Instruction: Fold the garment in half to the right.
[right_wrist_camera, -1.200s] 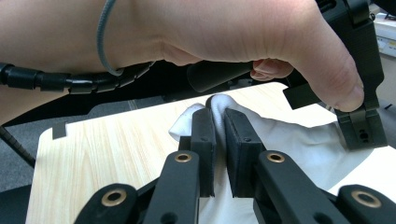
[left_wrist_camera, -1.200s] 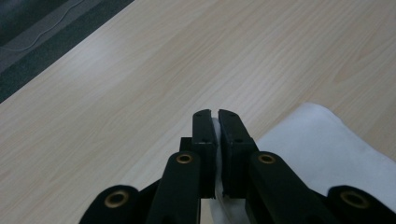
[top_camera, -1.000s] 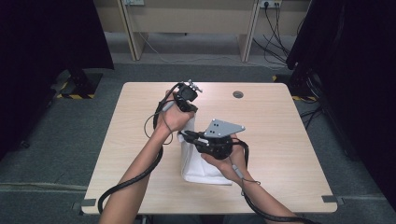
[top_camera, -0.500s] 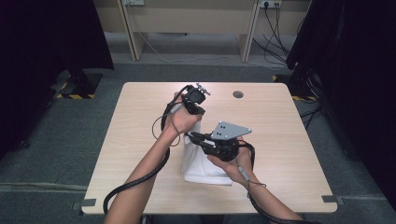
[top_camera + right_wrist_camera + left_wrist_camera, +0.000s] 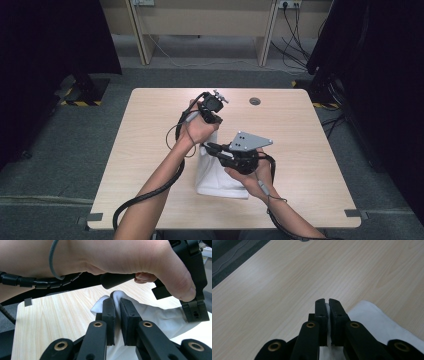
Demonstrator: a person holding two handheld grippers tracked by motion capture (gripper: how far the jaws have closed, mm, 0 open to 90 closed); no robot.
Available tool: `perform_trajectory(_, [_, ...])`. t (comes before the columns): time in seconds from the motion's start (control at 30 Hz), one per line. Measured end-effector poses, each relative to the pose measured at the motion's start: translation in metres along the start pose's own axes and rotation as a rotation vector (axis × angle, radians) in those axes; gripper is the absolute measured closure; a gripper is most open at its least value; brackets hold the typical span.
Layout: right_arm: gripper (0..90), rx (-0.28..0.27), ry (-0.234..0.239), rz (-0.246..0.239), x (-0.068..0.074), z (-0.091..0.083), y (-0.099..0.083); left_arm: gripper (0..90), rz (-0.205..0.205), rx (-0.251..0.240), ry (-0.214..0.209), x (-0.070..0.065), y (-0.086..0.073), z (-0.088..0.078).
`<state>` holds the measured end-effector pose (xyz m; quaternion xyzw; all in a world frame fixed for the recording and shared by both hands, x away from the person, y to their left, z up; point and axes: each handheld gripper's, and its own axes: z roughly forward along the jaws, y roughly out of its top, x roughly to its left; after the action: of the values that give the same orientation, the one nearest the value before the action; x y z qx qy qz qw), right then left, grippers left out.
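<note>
- Pale wooden desk (image 5: 300,150) carries a white cloth (image 5: 212,175) at its middle, nearer the near edge.
- Left tongs (image 5: 327,302) and right tongs (image 5: 115,301) are both clamped on cloth edges.
- Folding seems underway; next, carry both pinched edges across evenly.

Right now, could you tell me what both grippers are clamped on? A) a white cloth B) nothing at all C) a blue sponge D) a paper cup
A: the left gripper and the right gripper each have white cloth pinched between closed jaws.
</note>
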<state>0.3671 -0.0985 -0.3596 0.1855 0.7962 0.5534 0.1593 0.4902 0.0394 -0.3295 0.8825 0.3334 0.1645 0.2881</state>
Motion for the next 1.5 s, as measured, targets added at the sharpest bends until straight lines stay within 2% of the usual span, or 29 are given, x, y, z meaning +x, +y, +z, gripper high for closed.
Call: perform_trajectory(1.5, [83.0,0.023,-0.028,0.034,-0.008,-0.02,-0.025,85.5,0.022,-0.005,-0.033,-0.019,0.004,0.02])
